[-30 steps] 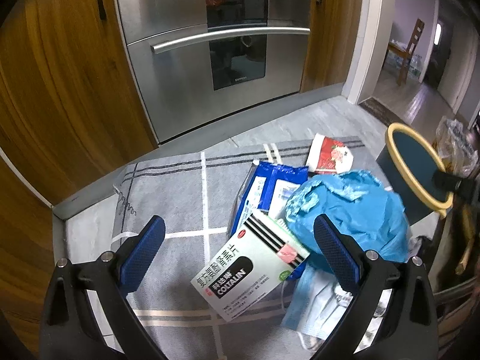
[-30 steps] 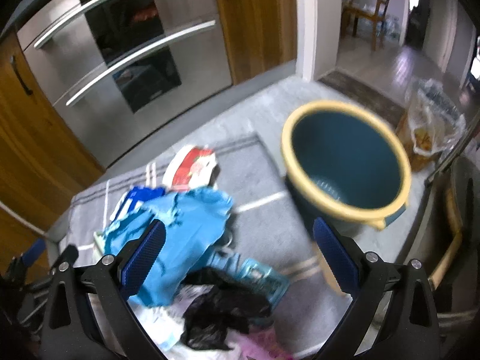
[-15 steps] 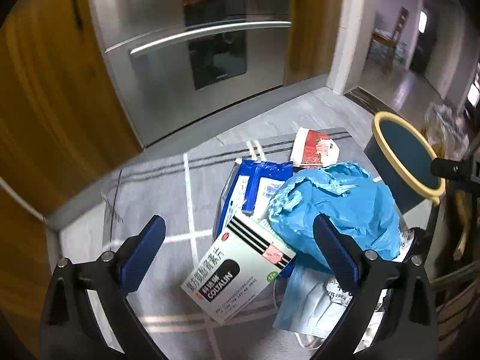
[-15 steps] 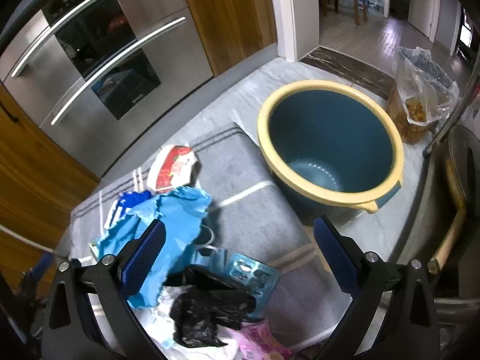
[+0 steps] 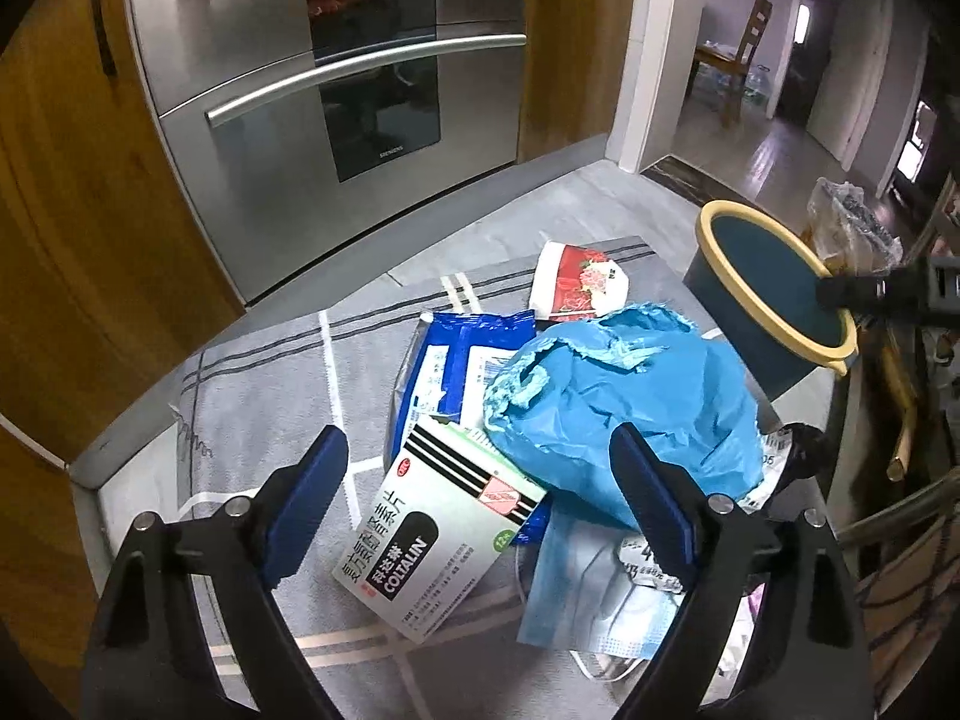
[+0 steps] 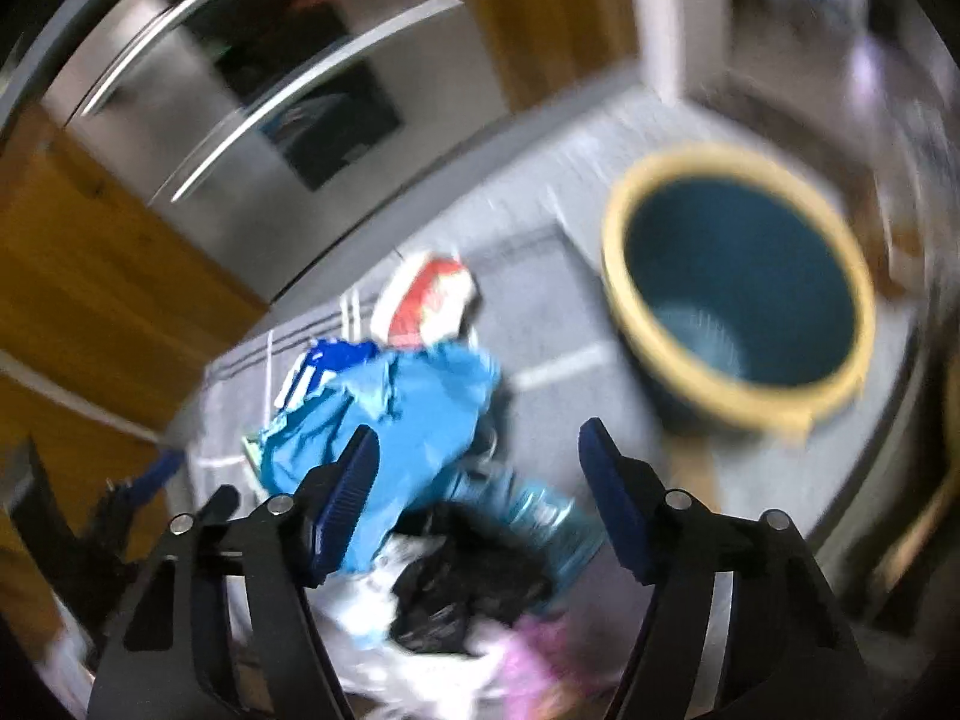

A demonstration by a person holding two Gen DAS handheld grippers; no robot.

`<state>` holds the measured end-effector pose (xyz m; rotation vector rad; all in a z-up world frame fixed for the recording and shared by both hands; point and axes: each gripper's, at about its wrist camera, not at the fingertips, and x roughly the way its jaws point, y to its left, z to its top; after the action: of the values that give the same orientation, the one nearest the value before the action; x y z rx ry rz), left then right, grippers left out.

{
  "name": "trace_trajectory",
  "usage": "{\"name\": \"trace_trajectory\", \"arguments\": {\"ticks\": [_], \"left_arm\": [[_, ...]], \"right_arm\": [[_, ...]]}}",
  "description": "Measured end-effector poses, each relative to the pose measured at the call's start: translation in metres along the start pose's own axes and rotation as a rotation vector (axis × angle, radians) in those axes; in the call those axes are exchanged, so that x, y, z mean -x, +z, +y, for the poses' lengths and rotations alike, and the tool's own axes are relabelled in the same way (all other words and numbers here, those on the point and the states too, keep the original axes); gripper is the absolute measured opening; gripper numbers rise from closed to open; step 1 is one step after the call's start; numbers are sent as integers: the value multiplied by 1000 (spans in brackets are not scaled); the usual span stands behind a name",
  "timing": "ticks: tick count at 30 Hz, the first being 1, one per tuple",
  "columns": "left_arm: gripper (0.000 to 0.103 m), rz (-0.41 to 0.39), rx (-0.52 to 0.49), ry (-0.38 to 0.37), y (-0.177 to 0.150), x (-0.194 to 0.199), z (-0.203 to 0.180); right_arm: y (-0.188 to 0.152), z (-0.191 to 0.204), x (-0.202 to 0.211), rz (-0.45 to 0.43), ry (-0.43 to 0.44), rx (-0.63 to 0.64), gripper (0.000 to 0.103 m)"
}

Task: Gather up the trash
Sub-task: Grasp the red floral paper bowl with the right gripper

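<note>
A trash pile (image 5: 540,450) lies on a grey rug (image 5: 270,372): a blue bag (image 5: 624,414) on top, a white box (image 5: 438,534) at its 8 o'clock, a red wrapper (image 5: 576,288) at 12 o'clock. A teal bin (image 5: 774,294) stands at the pile's 2 o'clock. The left gripper (image 5: 480,510) is closing above the box, pads apart, clamping nothing. The right gripper (image 6: 480,504), blurred, is closing over the pile's black bag (image 6: 468,588), nothing gripped.
</note>
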<state>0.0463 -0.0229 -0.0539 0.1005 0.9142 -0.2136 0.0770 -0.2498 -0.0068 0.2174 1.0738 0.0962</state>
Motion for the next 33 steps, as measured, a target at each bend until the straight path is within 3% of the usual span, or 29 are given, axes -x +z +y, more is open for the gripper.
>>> {"name": "trace_trajectory", "arguments": {"ticks": [2,5,10,17,20,25,33], "left_arm": [[88,-3,-10,-21,5,0,-2],[87,-20,-44,-37,16,-1,-6],[85,14,-53,-66,34,-19,-6],[68,137,-121,-85,37,-64,-16],[49,191,-121,-82,35,-81,-15],[11,197,-128,-97,33,-86,-15],[4,177,-170,-123,30,-78,-17]], "right_arm": [[7,9,5,-14,-53,152,70],[4,10,-1,35,-34,252,70],[3,-3,-14,76,-29,217,70],[12,-15,-33,83,-35,110,67],[26,-10,-41,71,-10,77,68],[53,4,-69,76,29,22,69],[83,16,-130,133,97,-116,69]]}}
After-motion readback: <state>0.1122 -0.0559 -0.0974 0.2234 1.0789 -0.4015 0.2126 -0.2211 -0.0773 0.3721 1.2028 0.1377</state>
